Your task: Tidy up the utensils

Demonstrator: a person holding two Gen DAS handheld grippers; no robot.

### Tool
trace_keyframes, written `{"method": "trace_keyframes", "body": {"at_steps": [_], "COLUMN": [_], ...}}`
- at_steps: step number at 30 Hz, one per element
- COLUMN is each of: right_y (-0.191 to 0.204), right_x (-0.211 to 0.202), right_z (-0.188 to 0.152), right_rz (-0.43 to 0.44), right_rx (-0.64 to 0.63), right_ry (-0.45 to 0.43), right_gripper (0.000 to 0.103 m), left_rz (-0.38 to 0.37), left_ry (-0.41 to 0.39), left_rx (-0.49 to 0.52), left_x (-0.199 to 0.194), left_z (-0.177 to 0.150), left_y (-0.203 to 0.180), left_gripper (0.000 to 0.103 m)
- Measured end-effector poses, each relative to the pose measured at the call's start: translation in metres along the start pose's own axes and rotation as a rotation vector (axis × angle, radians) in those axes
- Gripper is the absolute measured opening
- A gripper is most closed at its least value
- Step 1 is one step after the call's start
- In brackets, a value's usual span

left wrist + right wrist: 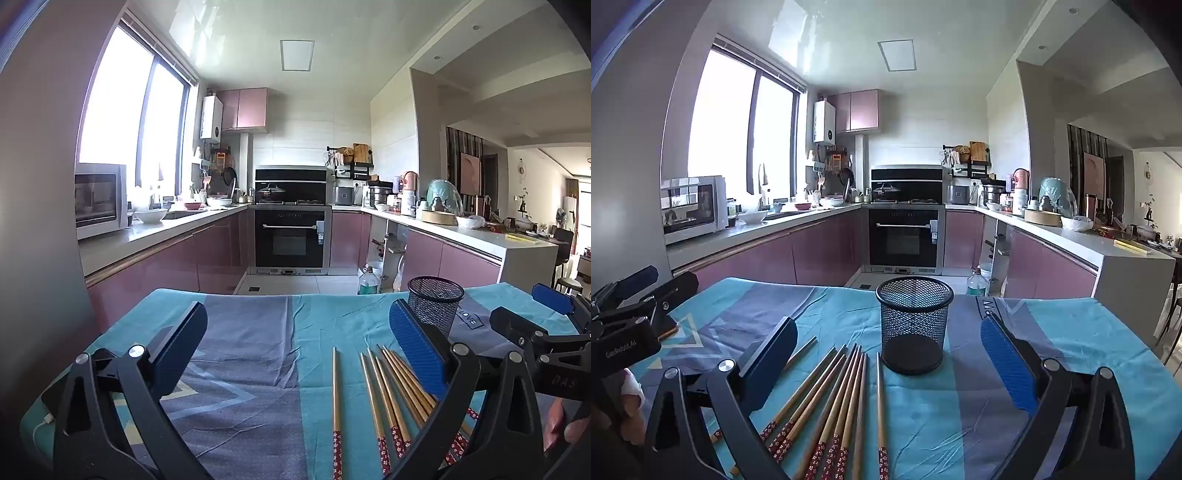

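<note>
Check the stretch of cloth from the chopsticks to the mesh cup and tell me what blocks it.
Nothing visible blocks it. The chopsticks lie fanned on the tablecloth just short of the mesh cup, whose mouth is open and which looks empty. The right gripper is open above them, and the left gripper is open beside it.

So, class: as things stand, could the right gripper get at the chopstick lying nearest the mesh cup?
Probably yes. The right gripper is open, and that chopstick lies flat on the cloth between its fingers, slightly apart from the other chopsticks. The mesh cup stands just beyond, not across the path.
</note>
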State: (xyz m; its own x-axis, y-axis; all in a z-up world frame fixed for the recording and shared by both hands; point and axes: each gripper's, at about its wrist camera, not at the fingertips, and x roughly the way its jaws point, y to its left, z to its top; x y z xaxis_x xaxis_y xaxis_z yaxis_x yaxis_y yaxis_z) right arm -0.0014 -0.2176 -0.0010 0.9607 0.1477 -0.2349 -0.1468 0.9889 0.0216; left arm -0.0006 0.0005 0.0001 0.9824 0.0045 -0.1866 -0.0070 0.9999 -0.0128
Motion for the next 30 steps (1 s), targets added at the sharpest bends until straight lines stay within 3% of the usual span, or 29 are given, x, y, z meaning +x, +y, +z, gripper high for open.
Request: {"method": "trace_keyframes", "body": {"at_steps": [8,30], "right_y": [0.0048,0.0007], "right_x": [-0.003,-0.0051], "right_z": [0.0012,0.0041], "right_rz": [-0.001,0.003], "right_rx": [-0.011,-0.004], "right_ry": [0.002,-0.004], "right_gripper": [0.096,0.096], "left_rz": [0.024,0.0], "left_ry": [-0.008,-0.031], "left_rx": [0.003,0.016], "left_x": [-0.0023,-0.0073], "left_z": [0.0001,0.0002], "left_y": [0.0062,-0.0006], "left_gripper": [0.097,0.097]}}
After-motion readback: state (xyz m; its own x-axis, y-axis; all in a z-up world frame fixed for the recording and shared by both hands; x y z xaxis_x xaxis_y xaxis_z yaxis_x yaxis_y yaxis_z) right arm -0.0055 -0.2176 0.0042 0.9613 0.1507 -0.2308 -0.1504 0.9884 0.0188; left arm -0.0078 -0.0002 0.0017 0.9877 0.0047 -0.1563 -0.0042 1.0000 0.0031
